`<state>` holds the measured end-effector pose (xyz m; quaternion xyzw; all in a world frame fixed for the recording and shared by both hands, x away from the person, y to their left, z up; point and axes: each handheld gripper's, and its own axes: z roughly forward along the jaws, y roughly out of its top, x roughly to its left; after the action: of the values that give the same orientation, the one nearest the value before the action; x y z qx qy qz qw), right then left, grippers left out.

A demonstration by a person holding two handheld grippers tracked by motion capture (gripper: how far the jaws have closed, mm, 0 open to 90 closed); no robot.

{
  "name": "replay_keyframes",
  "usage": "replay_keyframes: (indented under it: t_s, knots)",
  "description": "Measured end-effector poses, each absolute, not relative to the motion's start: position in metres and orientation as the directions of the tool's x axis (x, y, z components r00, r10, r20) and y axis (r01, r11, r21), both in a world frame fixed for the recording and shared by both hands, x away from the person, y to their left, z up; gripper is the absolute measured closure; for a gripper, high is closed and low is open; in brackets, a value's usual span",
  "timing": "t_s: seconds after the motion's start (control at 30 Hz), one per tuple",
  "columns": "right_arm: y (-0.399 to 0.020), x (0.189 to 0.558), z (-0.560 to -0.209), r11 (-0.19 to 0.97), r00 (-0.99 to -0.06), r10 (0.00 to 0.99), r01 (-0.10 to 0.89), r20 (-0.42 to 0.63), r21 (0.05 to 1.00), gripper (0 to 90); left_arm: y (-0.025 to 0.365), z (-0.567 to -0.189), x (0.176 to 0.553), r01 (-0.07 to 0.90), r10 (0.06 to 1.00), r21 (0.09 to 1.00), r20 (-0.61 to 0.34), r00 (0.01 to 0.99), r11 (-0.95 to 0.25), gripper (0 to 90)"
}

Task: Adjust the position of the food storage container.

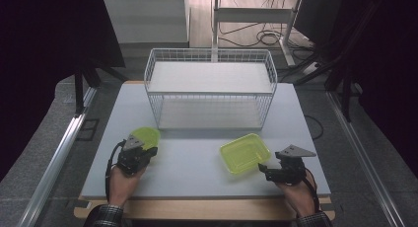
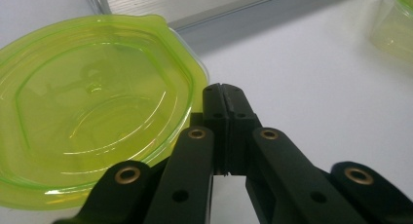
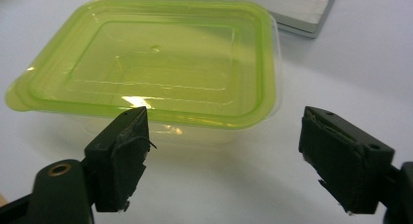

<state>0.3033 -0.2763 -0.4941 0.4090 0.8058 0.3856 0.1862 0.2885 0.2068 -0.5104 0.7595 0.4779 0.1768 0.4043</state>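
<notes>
A translucent green lid [image 1: 146, 135] [image 2: 87, 112] lies flat on the grey table at the left. My left gripper [image 1: 148, 151] [image 2: 224, 93] is shut with nothing between its jaws, its tips right beside the lid's near-right rim. To the right, a rectangular green container [image 1: 245, 153] [image 3: 151, 63] stands on the table with its open side up. My right gripper [image 1: 264, 169] [image 3: 229, 151] is open just short of the container's near wall. Nothing lies between its pads [image 3: 124, 146].
A white wire basket [image 1: 211, 89] with a white shelf board inside stands at the back middle of the table [image 1: 197, 172]. Metal rails run along both sides of the table. Cables lie on the floor behind it.
</notes>
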Motion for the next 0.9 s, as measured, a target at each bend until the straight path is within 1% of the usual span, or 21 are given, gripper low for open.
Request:
replay_keyframes:
  t_s: [0.13, 0.17, 0.2, 0.27, 0.4, 0.43, 0.47, 0.5, 0.53, 0.57, 0.63, 0.77, 0.9]
  knots:
    - [-0.277, 0.303, -0.493, 0.356, -0.592, 0.805, 0.518, 0.026, 0.778, 21.4, 0.202, -0.508, 0.285, 0.565, 0.853, 0.795, -0.123, 0.507, -0.222, 89.6]
    - [-0.278, 0.303, -0.489, 0.344, -0.590, 0.807, 0.518, 0.035, 0.783, 27.3, 0.197, -0.506, 0.282, 0.545, 0.836, 0.803, -0.113, 0.537, -0.241, 89.1]
    - [-0.279, 0.303, -0.488, 0.342, -0.590, 0.807, 0.518, 0.038, 0.784, 29.8, 0.194, -0.506, 0.281, 0.539, 0.831, 0.806, -0.111, 0.545, -0.245, 89.0]
    - [-0.282, 0.305, -0.484, 0.333, -0.590, 0.806, 0.520, 0.050, 0.787, 39.0, 0.189, -0.506, 0.279, 0.529, 0.822, 0.809, -0.106, 0.560, -0.257, 88.6]
    - [-0.287, 0.313, -0.474, 0.353, -0.595, 0.804, 0.513, 0.028, 0.782, 63.6, 0.178, -0.507, 0.278, 0.513, 0.802, 0.810, -0.093, 0.591, -0.285, 88.1]
    - [-0.287, 0.313, -0.474, 0.353, -0.595, 0.804, 0.513, 0.028, 0.782, 63.6, 0.178, -0.507, 0.278, 0.513, 0.802, 0.810, -0.093, 0.591, -0.285, 88.0]
    - [-0.288, 0.320, -0.470, 0.367, -0.598, 0.802, 0.518, 0.020, 0.772, 74.9, 0.175, -0.507, 0.279, 0.510, 0.795, 0.810, -0.092, 0.600, -0.291, 88.0]
    - [-0.287, 0.321, -0.470, 0.371, -0.597, 0.802, 0.521, 0.018, 0.769, 78.5, 0.174, -0.507, 0.279, 0.508, 0.790, 0.808, -0.090, 0.607, -0.299, 87.9]
    - [-0.286, 0.325, -0.468, 0.389, -0.601, 0.799, 0.521, 0.003, 0.760, 84.2, 0.173, -0.508, 0.280, 0.504, 0.787, 0.808, -0.087, 0.611, -0.303, 87.9]
    - [-0.284, 0.331, -0.467, 0.412, -0.609, 0.793, 0.519, -0.014, 0.748, 87.6, 0.172, -0.507, 0.280, 0.502, 0.783, 0.809, -0.086, 0.615, -0.306, 87.8]
    - [-0.280, 0.345, -0.464, 0.457, -0.620, 0.782, 0.512, -0.055, 0.727, 89.4, 0.171, -0.508, 0.281, 0.499, 0.779, 0.811, -0.089, 0.621, -0.306, 87.7]
    - [-0.272, 0.370, -0.467, 0.465, -0.618, 0.785, 0.535, -0.049, 0.705, 89.5, 0.170, -0.509, 0.280, 0.498, 0.773, 0.808, -0.087, 0.629, -0.314, 87.5]
    - [-0.271, 0.375, -0.476, 0.476, -0.610, 0.791, 0.555, -0.056, 0.682, 89.4, 0.168, -0.510, 0.279, 0.497, 0.766, 0.806, -0.088, 0.637, -0.321, 86.9]
